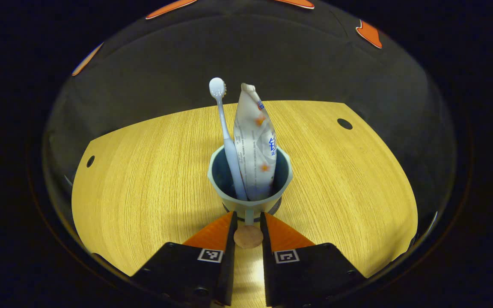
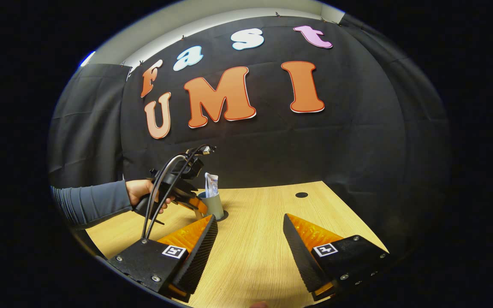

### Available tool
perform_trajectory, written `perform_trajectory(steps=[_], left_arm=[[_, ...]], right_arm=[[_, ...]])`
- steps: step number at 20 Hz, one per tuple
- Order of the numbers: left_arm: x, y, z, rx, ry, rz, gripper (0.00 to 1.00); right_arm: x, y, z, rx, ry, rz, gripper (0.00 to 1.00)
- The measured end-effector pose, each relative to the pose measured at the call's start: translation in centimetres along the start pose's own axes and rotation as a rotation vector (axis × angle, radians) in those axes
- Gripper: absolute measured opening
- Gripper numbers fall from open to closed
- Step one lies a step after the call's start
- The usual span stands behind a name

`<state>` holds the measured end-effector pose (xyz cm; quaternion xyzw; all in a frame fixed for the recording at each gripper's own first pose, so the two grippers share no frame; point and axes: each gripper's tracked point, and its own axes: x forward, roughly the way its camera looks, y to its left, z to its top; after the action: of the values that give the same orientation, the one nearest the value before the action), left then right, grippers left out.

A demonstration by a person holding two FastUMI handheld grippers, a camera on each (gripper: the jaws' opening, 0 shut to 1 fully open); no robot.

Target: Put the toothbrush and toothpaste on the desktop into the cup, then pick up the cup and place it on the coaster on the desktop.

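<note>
counter (image 1: pixel 144 171) wood, mid-frame | cup (image 1: pixel 250 179) centre, on dark coaster (image 1: pixel 274 208), dead ahead of left tongs (image 1: pixel 248 224), nearer hand | left tongs nearly closed around cup handle (image 1: pixel 249 218); contact unclear | right tongs (image 2: pixel 250 233) wide, empty, lower frame | toothpaste (image 1: pixel 255 141), toothbrush (image 1: pixel 227 137) upright inside

Left claw (image 1: pixel 247 222) nearly closed, held by a sleeved hand (image 2: pixel 144 191); right claw (image 2: pixel 250 233) spread wide.

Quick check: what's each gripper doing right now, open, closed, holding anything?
Left gripper: closed on the handle of the cup, which holds the toothbrush and toothpaste.
Right gripper: open, holding nothing, above the desktop.
</note>
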<state>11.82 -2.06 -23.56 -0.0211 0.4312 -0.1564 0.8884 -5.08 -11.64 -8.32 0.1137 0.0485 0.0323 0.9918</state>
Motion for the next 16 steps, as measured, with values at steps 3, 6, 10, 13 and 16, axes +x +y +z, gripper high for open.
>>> perform_trajectory(steps=[3,6,10,13,16], left_arm=[[-1.3,-0.1,0.8,0.05,-0.082,-0.016,0.6],[-2.7,2.0,2.0,0.121,-0.221,0.08,0.9],[-5.4,2.1,2.5,0.099,-0.403,0.106,1.0],[-6.3,2.5,2.3,0.096,-0.522,0.112,0.99],[-7.2,2.3,1.7,0.089,-0.633,0.153,0.99]], right_arm=[[0.1,1.0,0.3,-0.001,0.001,0.006,0.97],[-0.1,2.2,0.9,-0.044,-0.024,0.007,0.93],[-0.6,3.5,2.0,-0.083,-0.055,0.0,0.92],[-1.4,5.0,3.2,-0.082,-0.087,0.006,0.92],[-2.2,6.7,4.4,-0.099,-0.131,0.007,0.92]])
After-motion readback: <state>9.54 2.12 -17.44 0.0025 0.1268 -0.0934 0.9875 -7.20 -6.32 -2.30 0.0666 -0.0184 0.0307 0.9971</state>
